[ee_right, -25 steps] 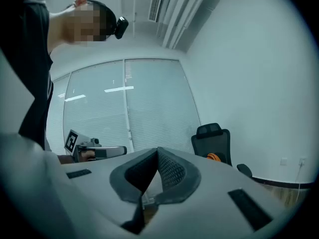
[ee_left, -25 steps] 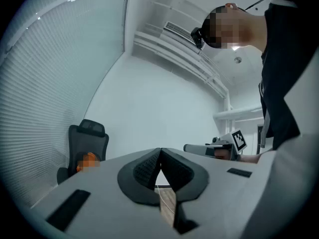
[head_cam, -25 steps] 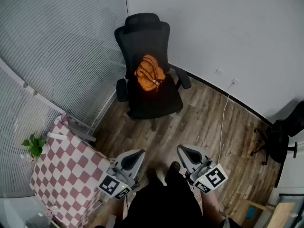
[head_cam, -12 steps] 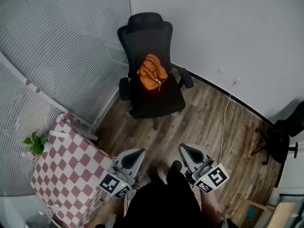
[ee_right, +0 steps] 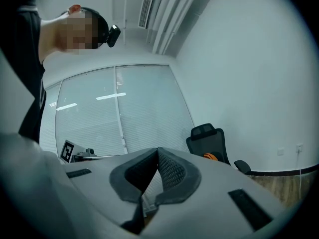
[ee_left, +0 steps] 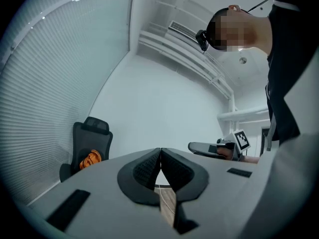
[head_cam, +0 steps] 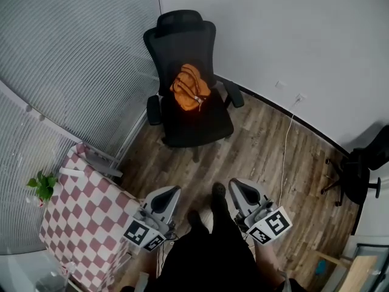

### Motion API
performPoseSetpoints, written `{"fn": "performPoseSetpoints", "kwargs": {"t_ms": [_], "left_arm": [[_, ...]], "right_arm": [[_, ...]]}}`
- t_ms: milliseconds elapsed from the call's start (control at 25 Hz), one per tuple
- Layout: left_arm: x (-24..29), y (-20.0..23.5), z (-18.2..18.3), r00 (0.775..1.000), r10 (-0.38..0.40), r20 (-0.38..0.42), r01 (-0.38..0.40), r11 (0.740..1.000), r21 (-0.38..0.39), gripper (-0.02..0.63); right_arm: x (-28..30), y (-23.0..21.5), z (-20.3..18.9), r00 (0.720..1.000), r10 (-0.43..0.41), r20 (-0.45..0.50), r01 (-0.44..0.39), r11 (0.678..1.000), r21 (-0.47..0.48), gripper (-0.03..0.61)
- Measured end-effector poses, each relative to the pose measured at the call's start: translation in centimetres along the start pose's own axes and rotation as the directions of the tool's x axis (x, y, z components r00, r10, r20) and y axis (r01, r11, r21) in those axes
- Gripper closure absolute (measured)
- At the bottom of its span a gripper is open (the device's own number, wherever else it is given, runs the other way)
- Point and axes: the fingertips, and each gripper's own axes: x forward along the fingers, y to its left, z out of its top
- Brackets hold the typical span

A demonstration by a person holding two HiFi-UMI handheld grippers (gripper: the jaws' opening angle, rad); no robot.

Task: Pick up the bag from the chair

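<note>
Well, in the head view we are looking steeply down at the bag point(head_cam: 190, 87), which is lying at the back of the seat of the chair point(head_cam: 196, 125), in the corner between the blinds point(head_cam: 73, 53) and the wall point(head_cam: 273, 29). We are standing well apart from it, holding the left gripper point(head_cam: 165, 197) and the right gripper point(head_cam: 240, 191) low in front of us, both pointing toward the chair. A table point(head_cam: 85, 215) with a checked cloth is sitting just beside the left gripper.

In the left gripper view the jaws are pressing together tip to tip with nothing between them. The bag point(ee_left: 90, 159) is showing small and orange on the chair point(ee_left: 92, 133), far off to their left.

In the right gripper view the jaws are likewise meeting at the tips and pinching nothing. The bag point(ee_right: 211, 157) is peeking out as an orange patch on the chair point(ee_right: 208, 137), off to their right.

We are judging the bag to be soft, light cloth that is going to sag and fold when lifted, hardly fragile or slippery. The straps point(head_cam: 196, 95) bunched across its top are looking like the best place to take hold, since a grip low down is likely to let it flop. Both grippers are going to need spreading before they reach it
</note>
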Motion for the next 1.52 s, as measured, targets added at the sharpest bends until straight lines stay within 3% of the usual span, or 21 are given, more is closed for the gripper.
{"fn": "performPoseSetpoints", "kwargs": {"t_ms": [280, 640, 920, 1240, 1520], "left_arm": [[4.3, 1.5, 0.5, 0.997, 0.059, -0.040, -0.059, 0.998, -0.006, 0.581], [12.6, 2.2, 3.1, 0.997, 0.081, -0.013, -0.080, 0.996, 0.027, 0.581], [19.1, 2.1, 2.3, 0.991, 0.126, -0.049, -0.124, 0.991, 0.049, 0.581], [22.4, 3.1, 1.6, 0.984, 0.169, -0.052, -0.166, 0.985, 0.049, 0.581], [23.2, 7.3, 1.0, 0.969, 0.239, -0.065, -0.239, 0.971, 0.009, 0.581]], "right_arm": [[1.5, -4.6, 0.8, 1.000, 0.029, -0.008, -0.029, 0.999, 0.022, 0.560], [4.2, -12.8, 4.2, 0.998, 0.067, 0.017, -0.066, 0.997, -0.037, 0.560], [5.2, -18.9, 5.5, 0.991, 0.130, 0.011, -0.130, 0.991, -0.027, 0.560], [7.9, -21.6, 5.2, 0.977, 0.211, -0.032, -0.211, 0.977, 0.010, 0.560], [10.8, -22.8, 4.8, 0.974, 0.221, -0.046, -0.220, 0.975, 0.034, 0.560]]}}
